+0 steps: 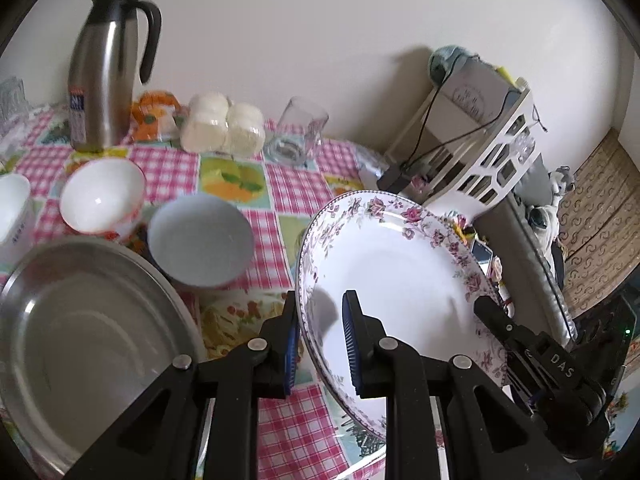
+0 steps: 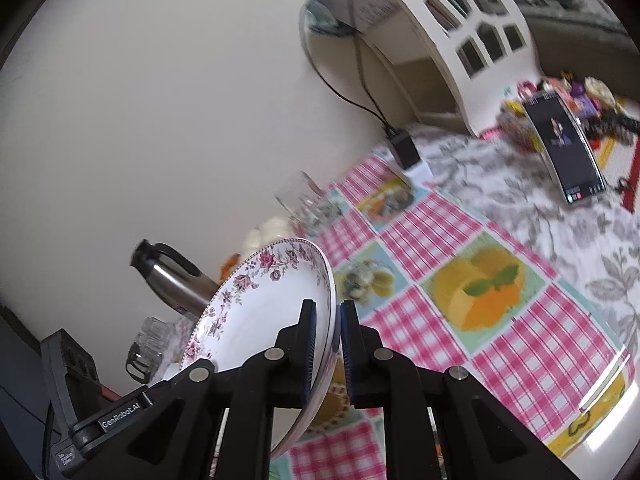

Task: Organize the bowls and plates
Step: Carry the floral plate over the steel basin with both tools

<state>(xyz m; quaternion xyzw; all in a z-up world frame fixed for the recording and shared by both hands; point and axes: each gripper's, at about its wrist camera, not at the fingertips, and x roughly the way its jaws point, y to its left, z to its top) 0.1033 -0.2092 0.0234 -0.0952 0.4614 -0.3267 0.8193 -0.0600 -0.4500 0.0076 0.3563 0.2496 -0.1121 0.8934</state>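
Observation:
A white plate with a pink floral rim point(image 1: 400, 272) hangs tilted above the checked tablecloth point(image 1: 172, 168), held from both sides. My left gripper point(image 1: 320, 300) is shut on its left rim, blue pads on either face. The right gripper's finger point(image 1: 492, 312) clamps the opposite rim. In the right wrist view the plate point(image 2: 260, 304) stands almost on edge, with my right gripper point(image 2: 326, 308) shut on its rim. On the table are a grey-blue bowl point(image 1: 200, 240), a white bowl with a red base point(image 1: 102, 196) and a wide steel bowl point(image 1: 80, 340).
A steel thermos point(image 1: 104, 80), a pack of buns point(image 1: 224, 124) and a glass point(image 1: 296, 132) line the wall. A white rack point(image 1: 480, 148) stands at the right, with a phone point(image 2: 568, 152) and a black adapter point(image 2: 404, 148) near it. A white cup point(image 1: 12, 204) sits far left.

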